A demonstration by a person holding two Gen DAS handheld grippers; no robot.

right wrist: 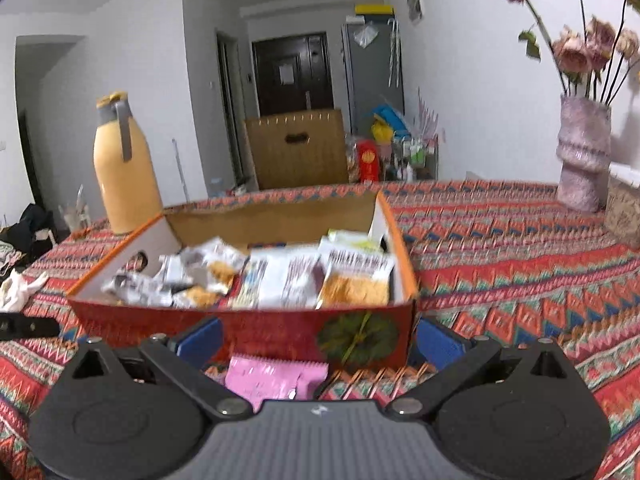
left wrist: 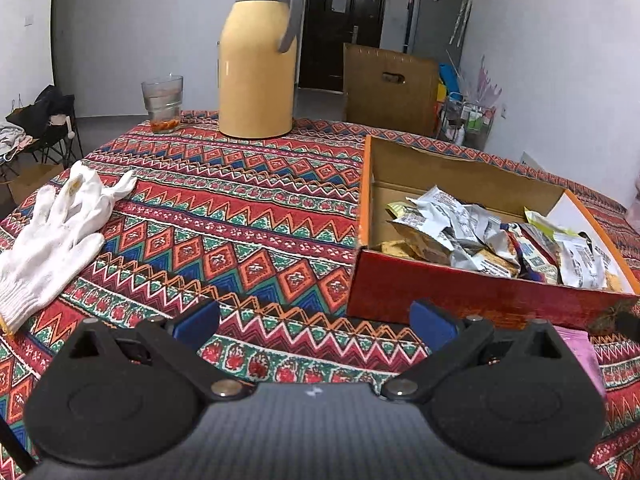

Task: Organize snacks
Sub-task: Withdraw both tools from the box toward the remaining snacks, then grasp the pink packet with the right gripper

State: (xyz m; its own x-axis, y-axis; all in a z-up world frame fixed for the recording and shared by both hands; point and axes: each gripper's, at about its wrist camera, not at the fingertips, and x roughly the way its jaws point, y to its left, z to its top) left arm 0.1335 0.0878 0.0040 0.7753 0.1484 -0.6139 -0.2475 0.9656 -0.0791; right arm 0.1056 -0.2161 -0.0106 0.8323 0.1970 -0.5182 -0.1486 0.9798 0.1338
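- Box (right wrist: 248,330): low open carton, red front wall with a green round print at its right end, orange rim, bare brown card inside; sits on the cloth, near the table's middle.
- Snacks (right wrist: 280,276): heaped inside the box toward its front; crinkled silver-white wrappers on the left, flatter white packets with dark print and orange-yellow contents on the right; back part of the box bare.
- Pink packet (right wrist: 276,376): flat on the cloth just in front of the box, outside it, serrated top edge, between the right gripper's fingers but not touched by them.
- Right gripper (right wrist: 316,340): spread wide, blue pads well apart, nothing grasped, low in front of the box.
- Left gripper (left wrist: 316,320): likewise spread wide and empty, over the cloth left of the box's front corner.
- Cloth (left wrist: 240,216): covers the table, bands of red, orange, blue and green zigzags and diamonds.
- Gloves (left wrist: 52,232): white knit, lying well left of the box.
- Flask (left wrist: 256,60): yellow with grey handle, upright behind and left of the box; glass (left wrist: 163,104) just left of it.
- Vase (right wrist: 582,152): pale pink, dried roses, far right of the box.
- Behind the box, beyond the table: brown carton (right wrist: 298,148), dark door (right wrist: 294,74), grey fridge (right wrist: 372,68), white walls.
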